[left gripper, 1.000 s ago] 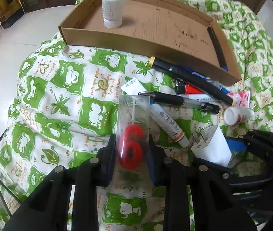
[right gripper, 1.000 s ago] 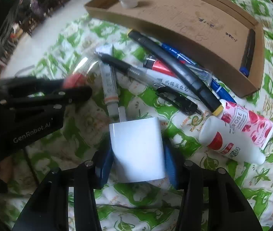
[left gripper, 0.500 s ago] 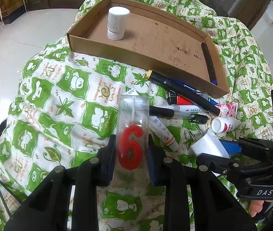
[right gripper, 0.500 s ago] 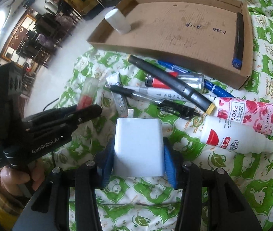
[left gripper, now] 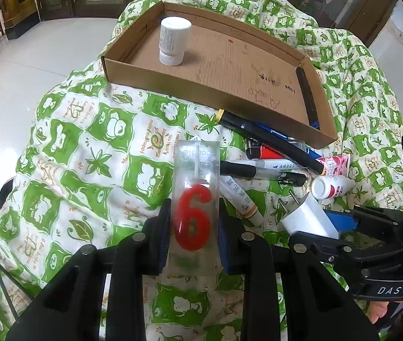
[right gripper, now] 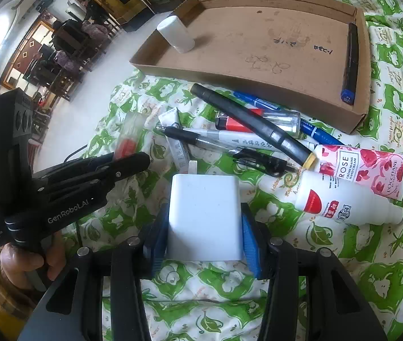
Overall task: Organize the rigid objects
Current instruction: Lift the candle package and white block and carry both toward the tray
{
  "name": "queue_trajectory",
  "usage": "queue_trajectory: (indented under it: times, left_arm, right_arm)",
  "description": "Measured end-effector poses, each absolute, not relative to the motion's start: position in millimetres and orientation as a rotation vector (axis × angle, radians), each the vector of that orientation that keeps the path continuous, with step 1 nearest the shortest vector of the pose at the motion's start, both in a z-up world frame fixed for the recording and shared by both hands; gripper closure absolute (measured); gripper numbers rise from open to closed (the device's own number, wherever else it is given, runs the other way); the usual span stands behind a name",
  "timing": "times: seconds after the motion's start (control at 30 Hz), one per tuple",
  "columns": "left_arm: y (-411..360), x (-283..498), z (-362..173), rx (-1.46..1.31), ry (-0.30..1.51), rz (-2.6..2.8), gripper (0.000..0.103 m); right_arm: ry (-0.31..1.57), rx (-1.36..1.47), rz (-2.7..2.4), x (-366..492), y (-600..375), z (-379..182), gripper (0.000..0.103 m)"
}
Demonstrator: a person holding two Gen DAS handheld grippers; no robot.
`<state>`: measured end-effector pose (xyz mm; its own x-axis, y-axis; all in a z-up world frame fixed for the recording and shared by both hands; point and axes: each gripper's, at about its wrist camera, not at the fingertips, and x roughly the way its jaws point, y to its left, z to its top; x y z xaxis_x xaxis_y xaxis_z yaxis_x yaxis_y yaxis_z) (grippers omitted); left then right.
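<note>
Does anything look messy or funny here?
Yes. Pens, a lighter and a cream tube lie criss-crossed in a heap on the cloth, outside the cardboard tray, which holds only a white bottle and one marker.

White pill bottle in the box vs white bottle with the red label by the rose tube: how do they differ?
The pill bottle stands upright inside the cardboard box; the red-label bottle lies on its side on the green cloth, outside the box. The pill bottle stands alone; the red-label bottle touches the rose tube. The pill bottle's label is pale with small print; the other's has a red patch. Both are white plastic, and neither is gripped.
</note>
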<state>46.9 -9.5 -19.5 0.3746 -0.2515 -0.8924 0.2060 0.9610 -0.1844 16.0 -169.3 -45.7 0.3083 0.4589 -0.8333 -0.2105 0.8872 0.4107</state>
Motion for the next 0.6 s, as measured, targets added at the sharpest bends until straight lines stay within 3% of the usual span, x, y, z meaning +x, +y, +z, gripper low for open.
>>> queue_trajectory:
  times: [0.6]
  left_arm:
    - [-13.6, 43.6, -14.7, -0.011, 1.117, -0.281, 0.077]
  right_arm:
    - [1.131, 0.266, 0.455, 15.4, -171.5, -37.2, 0.061]
